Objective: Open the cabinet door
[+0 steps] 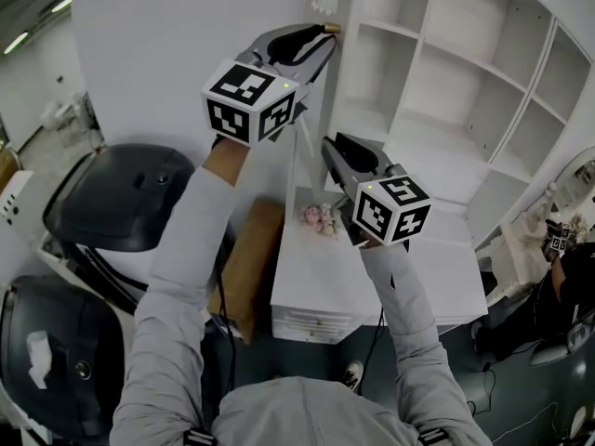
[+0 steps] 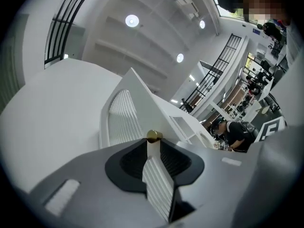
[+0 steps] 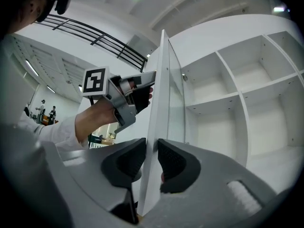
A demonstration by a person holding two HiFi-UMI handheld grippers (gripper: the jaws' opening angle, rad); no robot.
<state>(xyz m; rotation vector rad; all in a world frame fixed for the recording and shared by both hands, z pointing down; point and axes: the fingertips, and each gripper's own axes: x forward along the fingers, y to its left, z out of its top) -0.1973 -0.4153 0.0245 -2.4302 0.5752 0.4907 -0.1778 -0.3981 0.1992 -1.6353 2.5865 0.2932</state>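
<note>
The white cabinet door (image 1: 307, 170) stands swung out, seen edge-on, beside the open shelves (image 1: 437, 91). My left gripper (image 1: 321, 40) straddles the door's edge high up, right at the small brass knob (image 1: 331, 28). In the left gripper view the knob (image 2: 153, 136) sits just past the tips of my left gripper (image 2: 153, 144); the door edge (image 2: 154, 184) lies between the pads, which look slack on it. Lower down, my right gripper (image 1: 327, 149) holds the same edge. In the right gripper view my right gripper (image 3: 152, 144) has both pads against the door (image 3: 161, 80).
Below the shelves is a white counter with drawers (image 1: 372, 277) carrying pink flowers (image 1: 319, 217). A brown cardboard box (image 1: 249, 268) leans at its left, with dark rounded seats (image 1: 121, 198) farther left. A person (image 1: 567, 277) sits at the far right.
</note>
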